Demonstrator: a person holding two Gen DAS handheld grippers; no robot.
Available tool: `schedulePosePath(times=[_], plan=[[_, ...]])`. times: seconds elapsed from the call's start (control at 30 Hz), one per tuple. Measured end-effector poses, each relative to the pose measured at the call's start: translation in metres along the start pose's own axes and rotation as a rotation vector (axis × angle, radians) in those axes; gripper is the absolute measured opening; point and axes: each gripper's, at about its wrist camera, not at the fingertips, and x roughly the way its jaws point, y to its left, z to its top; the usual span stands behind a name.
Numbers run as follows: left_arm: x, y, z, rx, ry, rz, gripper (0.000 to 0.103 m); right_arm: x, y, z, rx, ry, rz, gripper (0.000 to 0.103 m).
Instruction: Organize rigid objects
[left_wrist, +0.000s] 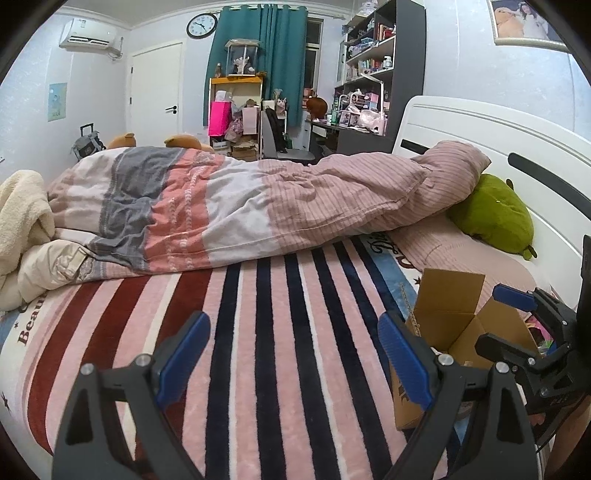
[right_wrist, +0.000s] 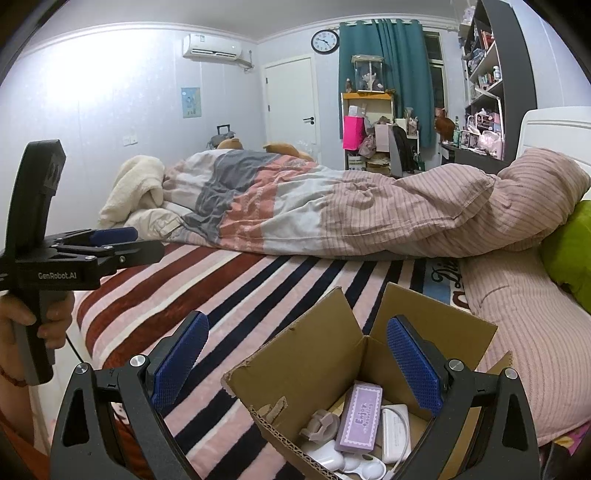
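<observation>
The right claw (right_wrist: 295, 365) is hovering spread and empty over the cardboard box (right_wrist: 332, 369) on the bed (right_wrist: 258, 295); the left claw (left_wrist: 291, 354) is gaping idle. Descend straight onto the purple case (right_wrist: 358, 417), avoiding the flaps.

cardboard box (right_wrist: 325, 354): bottom cut off by frame | white items (right_wrist: 354, 461): unidentifiable

The box (right_wrist: 325, 365) sits on the near right of the blanket (left_wrist: 258, 332). In the box lie a case (right_wrist: 360, 417), a charger (right_wrist: 395, 428) and a holder (right_wrist: 321, 424). The quilt (left_wrist: 240, 206) lies behind; a pillow (left_wrist: 495, 214) lies far right.
</observation>
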Motion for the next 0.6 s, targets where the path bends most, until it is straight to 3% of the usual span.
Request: schedulePosePath(times=[0.6], plan=[[-0.0015,0.0007,-0.0002,0.001,-0.007,0.016,0.091,-0.0008,-0.0002,0.0023,0.004,-0.008,-0.001,0.097]])
